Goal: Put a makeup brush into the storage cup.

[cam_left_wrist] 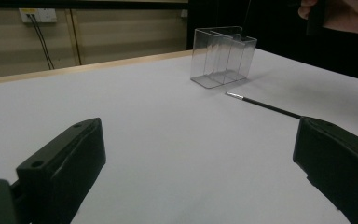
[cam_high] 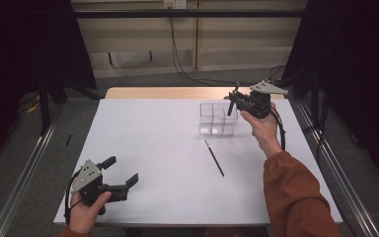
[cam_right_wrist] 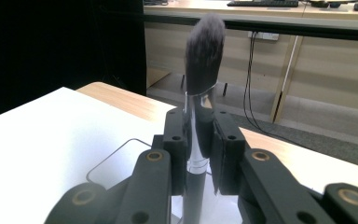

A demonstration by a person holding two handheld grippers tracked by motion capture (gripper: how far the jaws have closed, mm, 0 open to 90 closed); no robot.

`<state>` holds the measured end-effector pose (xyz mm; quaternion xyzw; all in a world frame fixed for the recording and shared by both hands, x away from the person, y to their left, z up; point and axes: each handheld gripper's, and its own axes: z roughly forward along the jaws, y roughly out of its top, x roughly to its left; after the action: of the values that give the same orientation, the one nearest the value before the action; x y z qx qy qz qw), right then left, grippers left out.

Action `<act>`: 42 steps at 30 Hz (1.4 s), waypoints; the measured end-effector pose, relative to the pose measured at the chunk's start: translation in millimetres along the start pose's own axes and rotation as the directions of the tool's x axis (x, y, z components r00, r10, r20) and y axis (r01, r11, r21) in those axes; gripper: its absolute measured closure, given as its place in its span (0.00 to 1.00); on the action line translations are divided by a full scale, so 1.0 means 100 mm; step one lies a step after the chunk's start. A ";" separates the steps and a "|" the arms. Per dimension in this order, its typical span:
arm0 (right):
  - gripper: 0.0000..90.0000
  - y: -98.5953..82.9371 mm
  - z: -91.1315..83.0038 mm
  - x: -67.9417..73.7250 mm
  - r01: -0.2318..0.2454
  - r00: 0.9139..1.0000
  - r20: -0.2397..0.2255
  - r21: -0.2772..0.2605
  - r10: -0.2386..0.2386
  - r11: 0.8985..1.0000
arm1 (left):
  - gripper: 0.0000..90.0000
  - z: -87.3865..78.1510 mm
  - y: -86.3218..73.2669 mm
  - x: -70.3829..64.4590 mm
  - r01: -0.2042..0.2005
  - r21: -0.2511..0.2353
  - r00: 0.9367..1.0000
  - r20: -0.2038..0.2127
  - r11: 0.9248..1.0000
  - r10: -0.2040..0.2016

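The right gripper clamps a light, stiff makeup brush by its slippery metal ferrule, soft bristles at twelve o'clock, above the clear organizer, while the left gripper gapes empty.

bench – white top, wooden far edge | thin black brush – lying flat on the bench, near the front of the container | wall socket – two black cables hanging down | grey carpet floor

Brush: soft dark bristles, glossy metal ferrule; organizer clear plastic.
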<state>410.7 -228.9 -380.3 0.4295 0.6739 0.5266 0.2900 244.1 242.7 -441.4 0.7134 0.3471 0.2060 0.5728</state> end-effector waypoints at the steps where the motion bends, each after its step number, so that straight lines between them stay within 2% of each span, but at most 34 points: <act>1: 0.87 0.00 0.00 0.00 -0.002 1.000 0.000 -0.002 0.002 1.000 | 0.03 0.00 0.00 0.00 -0.001 -0.001 1.000 -0.001 1.000 0.001; 4: 0.87 -0.01 0.00 -0.01 0.006 1.000 -0.001 0.002 -0.006 1.000 | 0.03 0.00 0.00 -0.01 0.012 0.003 1.000 0.011 1.000 -0.012; 6: 0.87 -0.02 0.01 -0.01 0.003 1.000 0.000 0.005 -0.003 1.000 | 0.03 0.01 0.00 -0.01 -0.002 0.007 1.000 0.009 1.000 0.002; 21: 0.87 -0.15 0.07 -0.03 -0.013 1.000 -0.011 0.036 0.013 0.999 | 0.03 0.00 0.00 -0.02 -0.019 0.014 1.000 0.005 1.000 0.019; 26: 0.87 -0.18 0.08 -0.04 -0.015 1.000 -0.013 0.043 0.016 0.999 | 0.03 0.00 0.00 -0.01 -0.021 0.013 1.000 0.004 1.000 0.021; 30: 0.87 -0.24 0.09 -0.07 -0.035 0.999 -0.008 0.052 0.036 0.998 | 0.03 0.00 0.00 -0.01 -0.026 0.015 1.000 0.001 1.000 0.026; 42: 0.87 -0.36 0.15 -0.10 -0.038 0.999 -0.007 0.088 0.039 0.995 | 0.03 0.00 0.00 -0.01 -0.020 0.014 1.000 0.002 1.000 0.020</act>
<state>417.9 -233.2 -419.6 0.4525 0.6891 0.5040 0.2577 243.4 242.6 -441.6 0.7211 0.3407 0.2085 0.5661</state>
